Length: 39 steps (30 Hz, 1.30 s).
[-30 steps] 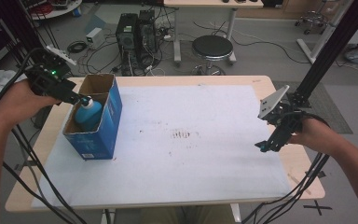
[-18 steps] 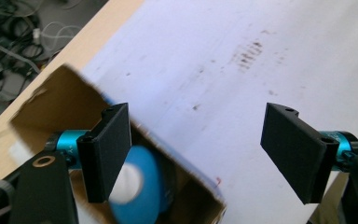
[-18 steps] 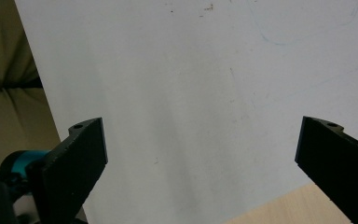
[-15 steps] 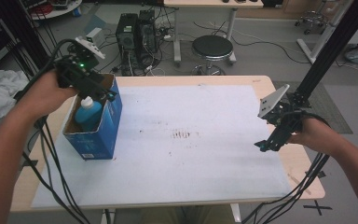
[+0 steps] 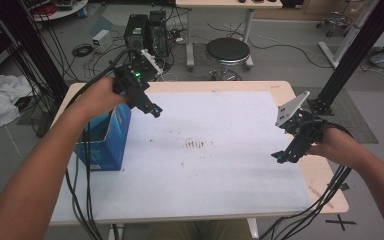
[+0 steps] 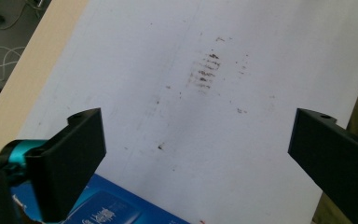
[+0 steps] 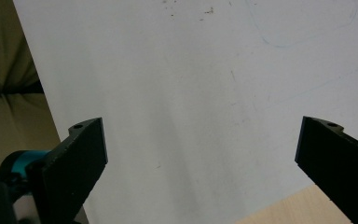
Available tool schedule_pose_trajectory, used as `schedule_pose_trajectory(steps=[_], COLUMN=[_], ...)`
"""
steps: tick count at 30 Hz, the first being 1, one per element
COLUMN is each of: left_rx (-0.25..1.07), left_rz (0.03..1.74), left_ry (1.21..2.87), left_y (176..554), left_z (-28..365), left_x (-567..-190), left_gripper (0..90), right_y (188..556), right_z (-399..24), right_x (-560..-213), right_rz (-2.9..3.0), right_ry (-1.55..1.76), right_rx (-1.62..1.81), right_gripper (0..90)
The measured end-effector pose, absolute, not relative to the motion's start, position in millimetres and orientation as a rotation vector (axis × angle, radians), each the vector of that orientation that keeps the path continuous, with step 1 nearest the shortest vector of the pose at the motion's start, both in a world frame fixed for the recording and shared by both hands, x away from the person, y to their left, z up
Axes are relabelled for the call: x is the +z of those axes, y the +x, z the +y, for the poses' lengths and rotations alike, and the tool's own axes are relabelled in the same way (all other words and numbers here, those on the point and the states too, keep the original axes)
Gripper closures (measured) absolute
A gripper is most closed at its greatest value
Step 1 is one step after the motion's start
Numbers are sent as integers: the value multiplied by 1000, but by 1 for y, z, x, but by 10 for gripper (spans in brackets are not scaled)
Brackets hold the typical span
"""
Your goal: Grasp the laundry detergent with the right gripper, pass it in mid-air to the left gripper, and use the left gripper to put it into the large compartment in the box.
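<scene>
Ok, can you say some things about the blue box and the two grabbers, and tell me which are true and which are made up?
1. The blue box stands near the left edge of the table. True.
2. The left gripper is squeezing a bottle. False: its jaws stand wide apart with nothing between them, over the white sheet.
3. The right gripper is open. True: the right gripper view shows its jaws apart and empty.
4. The right gripper is inside the blue box. False: it hovers at the table's right side, far from the box.
5. A black round stool stands on the floor beyond the table. True.
</scene>
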<state>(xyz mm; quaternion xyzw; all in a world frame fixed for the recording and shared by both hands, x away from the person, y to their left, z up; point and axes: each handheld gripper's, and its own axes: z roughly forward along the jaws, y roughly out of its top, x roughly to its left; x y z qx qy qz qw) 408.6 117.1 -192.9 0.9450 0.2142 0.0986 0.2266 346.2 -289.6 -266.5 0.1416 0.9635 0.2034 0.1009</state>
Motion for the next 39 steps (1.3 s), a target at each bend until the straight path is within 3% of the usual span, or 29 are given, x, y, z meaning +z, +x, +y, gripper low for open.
schedule_pose_trajectory(steps=[23,39], left_rx=[265,259], left_rz=[422,335], left_ry=[2690,2686], left_y=[417,418], left_z=[64,59], left_x=[-209,-215], left_gripper=[16,17], right_y=[354,362], right_z=[-281,-275], right_x=[-262,-259], right_rz=[2836,2843], right_ry=[440,422], right_rx=[603,596], right_gripper=[12,12])
